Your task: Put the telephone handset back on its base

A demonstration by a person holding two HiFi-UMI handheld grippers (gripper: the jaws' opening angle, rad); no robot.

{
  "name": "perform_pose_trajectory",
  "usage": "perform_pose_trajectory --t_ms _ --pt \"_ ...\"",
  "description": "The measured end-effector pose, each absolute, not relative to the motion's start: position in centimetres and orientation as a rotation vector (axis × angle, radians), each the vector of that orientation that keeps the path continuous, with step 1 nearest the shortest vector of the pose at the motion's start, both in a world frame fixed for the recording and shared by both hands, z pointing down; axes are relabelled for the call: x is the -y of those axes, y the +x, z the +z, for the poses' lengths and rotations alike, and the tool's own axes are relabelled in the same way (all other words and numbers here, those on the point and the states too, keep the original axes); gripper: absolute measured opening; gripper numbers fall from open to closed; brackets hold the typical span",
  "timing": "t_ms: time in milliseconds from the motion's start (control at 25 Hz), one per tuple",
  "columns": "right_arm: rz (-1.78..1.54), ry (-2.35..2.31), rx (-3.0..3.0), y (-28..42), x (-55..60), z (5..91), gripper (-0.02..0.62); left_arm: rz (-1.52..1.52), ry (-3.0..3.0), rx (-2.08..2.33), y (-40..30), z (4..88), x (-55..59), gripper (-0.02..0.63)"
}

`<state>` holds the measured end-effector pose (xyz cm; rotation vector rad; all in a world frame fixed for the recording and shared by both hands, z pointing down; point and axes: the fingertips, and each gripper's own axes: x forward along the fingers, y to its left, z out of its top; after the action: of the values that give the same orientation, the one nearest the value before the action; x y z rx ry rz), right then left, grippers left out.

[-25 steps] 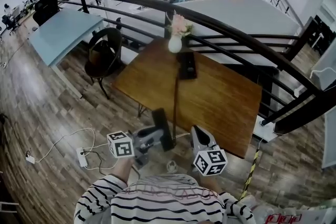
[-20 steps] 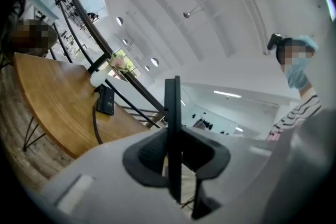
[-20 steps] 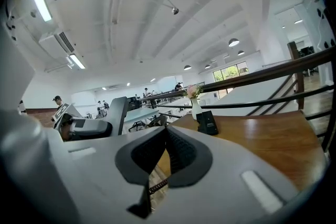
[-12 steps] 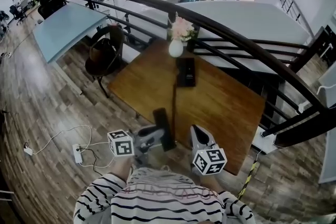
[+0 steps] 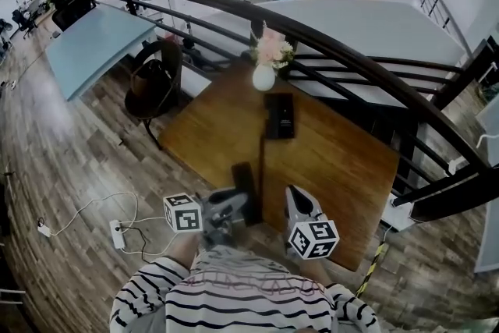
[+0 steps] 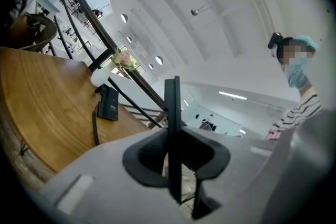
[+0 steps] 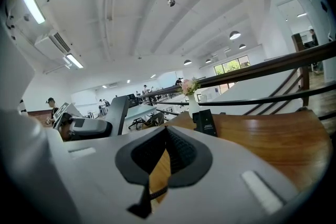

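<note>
Wooden table [image 5: 343, 160], slim black handset [image 5: 243, 182] clamped in left gripper [image 5: 230, 205], right gripper [image 5: 296, 203] closed, base [image 5: 279, 115] near vase [image 5: 263, 77]

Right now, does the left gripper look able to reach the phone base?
Probably yes, with a stretch. The left gripper, jaws shut on the handset, is at the near edge of the table; only bare wood and the cord lie before the base. The vase stands beyond.

The wooden surface [image 5: 335, 160] is carrying a white flower vase [image 5: 263, 77] at its far corner, a black telephone base [image 5: 279, 115] beside it, and a dark cord [image 5: 260, 168] trailing nearward.
</note>
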<state>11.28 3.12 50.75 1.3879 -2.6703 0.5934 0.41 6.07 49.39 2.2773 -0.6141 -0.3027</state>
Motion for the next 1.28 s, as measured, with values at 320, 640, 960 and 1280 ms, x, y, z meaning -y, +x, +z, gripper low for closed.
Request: perform_pose_trajectory --t_ms 320,640,960,1280 --pt "0.581 1.473 2.621 6.4 3.4 49.3 0.0 -0.286 2.291 0.525 -4.4 47.9 1.5 0.077" --pt "0.604 1.61 2.547 3.0 7.9 50.5 0.0 -0.244 2.304 0.411 -7.8 48.7 7.8 0.077" --pt "0.648 1.761 2.456 2.1 10.4 51.5 0.0 -0.195 2.294 0.297 -9.0 49.2 12.1 0.077" --pt "0.663 1.79 2.417 2.3 12.4 52.0 0.0 -0.179 2.281 0.274 -8.8 50.3 15.6 0.077"
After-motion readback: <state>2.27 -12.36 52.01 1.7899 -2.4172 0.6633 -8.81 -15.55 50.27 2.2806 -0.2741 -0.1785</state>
